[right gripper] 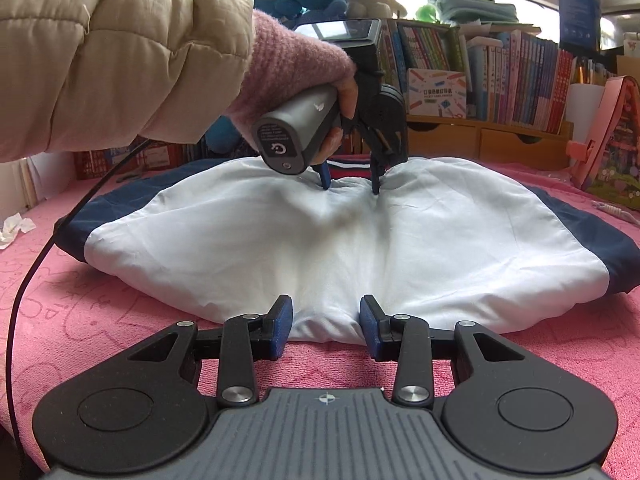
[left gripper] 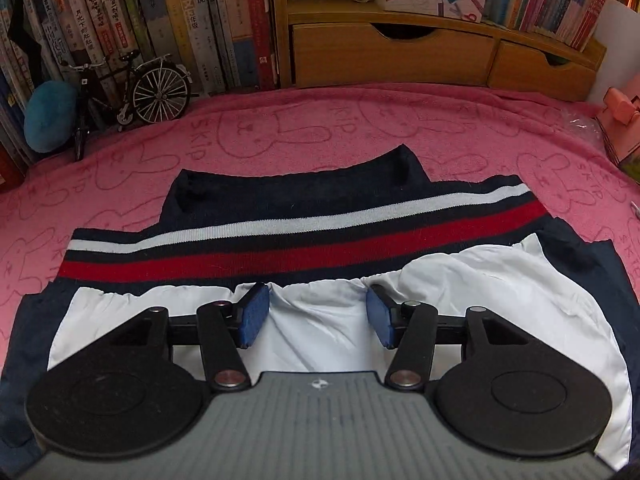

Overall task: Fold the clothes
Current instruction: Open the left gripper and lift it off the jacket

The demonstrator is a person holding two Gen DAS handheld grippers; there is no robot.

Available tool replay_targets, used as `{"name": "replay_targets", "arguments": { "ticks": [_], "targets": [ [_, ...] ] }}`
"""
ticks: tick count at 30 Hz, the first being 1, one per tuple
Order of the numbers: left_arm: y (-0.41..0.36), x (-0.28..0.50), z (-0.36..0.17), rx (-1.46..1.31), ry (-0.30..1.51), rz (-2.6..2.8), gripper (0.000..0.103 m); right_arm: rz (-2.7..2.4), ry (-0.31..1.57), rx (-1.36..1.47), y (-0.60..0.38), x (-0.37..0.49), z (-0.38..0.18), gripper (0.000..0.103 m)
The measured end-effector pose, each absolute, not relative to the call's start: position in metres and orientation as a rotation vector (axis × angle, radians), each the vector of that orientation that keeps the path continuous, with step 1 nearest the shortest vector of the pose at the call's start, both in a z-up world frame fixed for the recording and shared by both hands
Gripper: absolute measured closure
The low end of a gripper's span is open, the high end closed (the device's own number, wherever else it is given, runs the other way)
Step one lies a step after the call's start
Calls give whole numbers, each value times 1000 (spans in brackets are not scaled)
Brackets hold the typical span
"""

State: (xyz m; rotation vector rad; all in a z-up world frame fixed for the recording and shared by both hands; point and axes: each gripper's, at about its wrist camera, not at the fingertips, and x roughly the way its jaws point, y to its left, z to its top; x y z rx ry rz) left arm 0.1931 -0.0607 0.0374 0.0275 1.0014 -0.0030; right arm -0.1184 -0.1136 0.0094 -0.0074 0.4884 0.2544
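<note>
garment (left gripper: 304, 236) lies on blanket (left gripper: 320, 120), before bookshelf (left gripper: 160, 20), model bicycle (left gripper: 136, 88) behind-left.

The left wrist camera sits low and close over the white panel of the jacket (left gripper: 320, 332), facing 12 o'clock toward the bookshelf (left gripper: 160, 20) past the striped hem (left gripper: 304, 248). The right wrist camera looks from the jacket's (right gripper: 340, 248) opposite edge, a little farther back over the pink blanket (right gripper: 100, 300), facing the left gripper (right gripper: 350, 190) at 12 o'clock. Both views share the white panel and the wooden drawers (right gripper: 480, 140).
</note>
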Motion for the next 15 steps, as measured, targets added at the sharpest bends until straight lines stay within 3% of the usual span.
{"name": "replay_targets", "arguments": {
  "ticks": [2, 5, 11, 15],
  "targets": [
    [-62, 180, 46, 46, 955, 3, 54, 275, 480, 8, -117, -118, 9, 60],
    [-58, 137, 66, 61, 817, -23, 54, 338, 431, 122, -132, -128, 5, 42],
    [-55, 1, 76, 56, 536, -73, 54, 189, 375, 287, -192, -149, 4, 41],
    [-66, -56, 53, 18, 525, -48, 55, 69, 415, 434, -243, -142, 6, 41]
  ]
}}
